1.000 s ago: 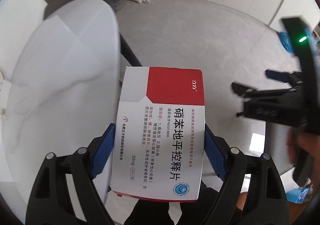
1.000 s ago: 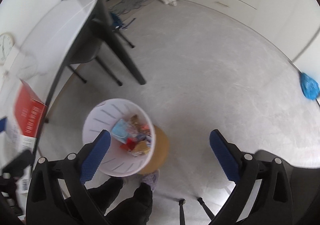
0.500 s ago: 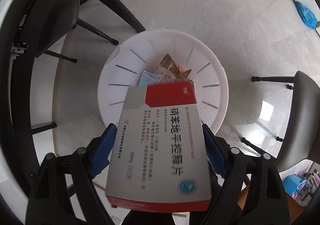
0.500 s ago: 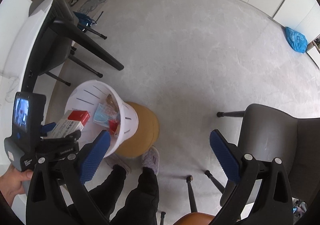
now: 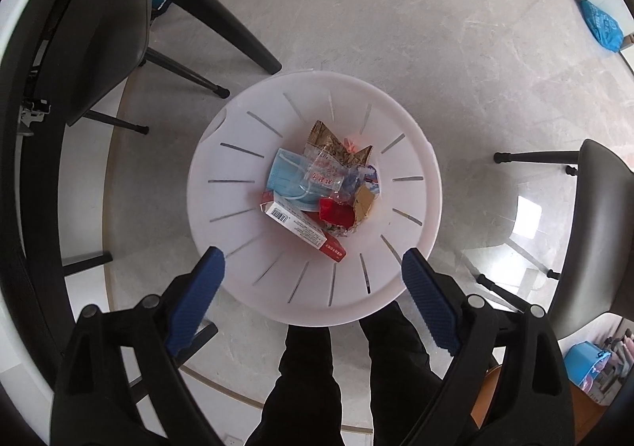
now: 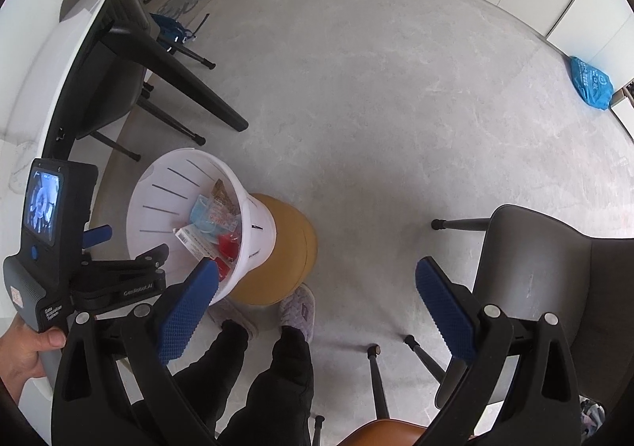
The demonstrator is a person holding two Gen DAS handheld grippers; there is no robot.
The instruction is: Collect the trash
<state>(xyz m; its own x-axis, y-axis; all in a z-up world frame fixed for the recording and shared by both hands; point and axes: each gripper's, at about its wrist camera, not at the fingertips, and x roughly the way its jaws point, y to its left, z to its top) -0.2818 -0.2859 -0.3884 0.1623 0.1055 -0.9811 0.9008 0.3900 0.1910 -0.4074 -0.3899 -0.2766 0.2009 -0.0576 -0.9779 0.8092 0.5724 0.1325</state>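
**Medicine box lies in the white bin, both grippers empty above it**

The grey floor (image 6: 388, 97) fills most of both views. Beyond the grippers to their left stands the white-topped table (image 6: 59, 61) with its slanted black leg (image 5: 206, 10); a grey chair (image 6: 554, 279) sits to the right of the right gripper.

The white slotted bin (image 5: 245, 121) is directly below the left gripper (image 5: 313, 299), which points almost straight down into it. From the right gripper (image 6: 313, 299) the bin lies ahead and to the left, resting against a tan round stool (image 6: 289, 247).

The left gripper's blue-padded jaws are opening, wide apart with nothing between them (only the bin's near wall shows in the gap). The right gripper's jaws also stand wide apart and hold nothing. A hand (image 6: 23, 351) grips the left device's handle at the lower left of the right wrist view.

Inside the bin, the red-and-white medicine box (image 5: 305, 230) lies tilted on the near side of the trash pile, barcode end up. Beside it, further from the gripper, are a blue face mask (image 5: 285, 176), a red wrapper (image 5: 337, 212) and a brown foil wrapper (image 5: 329, 144).

The person's dark trouser legs (image 5: 317, 374) and grey slippers (image 6: 297, 307) show below the grippers. A blue bag (image 6: 590, 81) lies far off to the right.
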